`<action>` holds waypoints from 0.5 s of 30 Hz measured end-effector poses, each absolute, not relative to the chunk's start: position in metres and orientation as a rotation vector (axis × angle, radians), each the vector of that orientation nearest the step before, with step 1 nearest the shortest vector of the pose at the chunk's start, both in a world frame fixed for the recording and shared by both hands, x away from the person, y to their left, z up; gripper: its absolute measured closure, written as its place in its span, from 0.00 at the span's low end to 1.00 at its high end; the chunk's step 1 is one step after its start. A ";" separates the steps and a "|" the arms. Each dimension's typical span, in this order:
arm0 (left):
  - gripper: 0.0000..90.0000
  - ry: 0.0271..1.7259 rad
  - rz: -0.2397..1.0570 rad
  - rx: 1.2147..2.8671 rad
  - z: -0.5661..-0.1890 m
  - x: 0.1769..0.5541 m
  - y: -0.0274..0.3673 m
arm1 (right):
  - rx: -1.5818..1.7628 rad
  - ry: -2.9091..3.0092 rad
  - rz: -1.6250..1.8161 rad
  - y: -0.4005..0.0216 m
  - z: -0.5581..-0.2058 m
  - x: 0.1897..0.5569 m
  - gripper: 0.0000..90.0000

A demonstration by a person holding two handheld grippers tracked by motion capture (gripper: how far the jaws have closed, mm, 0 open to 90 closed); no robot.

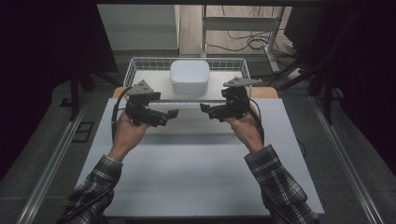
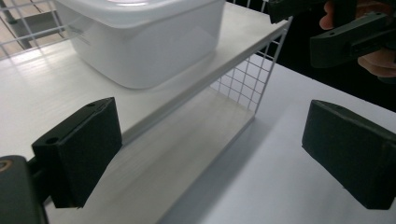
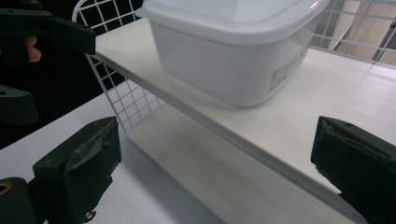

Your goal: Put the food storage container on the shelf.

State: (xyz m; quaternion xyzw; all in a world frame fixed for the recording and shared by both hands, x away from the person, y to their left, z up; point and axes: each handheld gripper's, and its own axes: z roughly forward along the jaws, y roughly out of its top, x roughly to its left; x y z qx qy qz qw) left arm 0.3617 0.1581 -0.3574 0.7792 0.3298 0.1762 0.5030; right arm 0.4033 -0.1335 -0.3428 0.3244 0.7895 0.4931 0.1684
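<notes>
Both grippers, left (image 1: 173,113) and right (image 1: 204,108), hover wide-jawed, facing inward before the white container (image 1: 189,77).

A white surface (image 1: 196,172) carries a wire-sided rack (image 1: 140,63) at its far edge. The rack's white shelf (image 1: 224,80) sits raised above a lower board (image 2: 187,149), which lies directly on the surface. A white lidded tub (image 1: 189,77) stands upright on the shelf, near its middle, apart from the wire walls.

Glossy translucent plastic tub (image 1: 189,77) on a matt white wood-grain shelf (image 3: 299,116) with wire mesh (image 2: 243,81).
</notes>
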 end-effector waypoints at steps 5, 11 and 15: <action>0.05 0.778 0.428 1.899 -0.363 0.353 0.153 | 0.905 2.250 1.403 -0.135 -0.348 0.394 0.02; 0.04 0.774 0.399 1.897 -0.374 0.345 0.150 | 0.880 2.254 1.388 -0.135 -0.355 0.380 0.02; 0.04 0.775 0.382 1.907 -0.384 0.339 0.147 | 0.863 2.250 1.391 -0.135 -0.361 0.372 0.02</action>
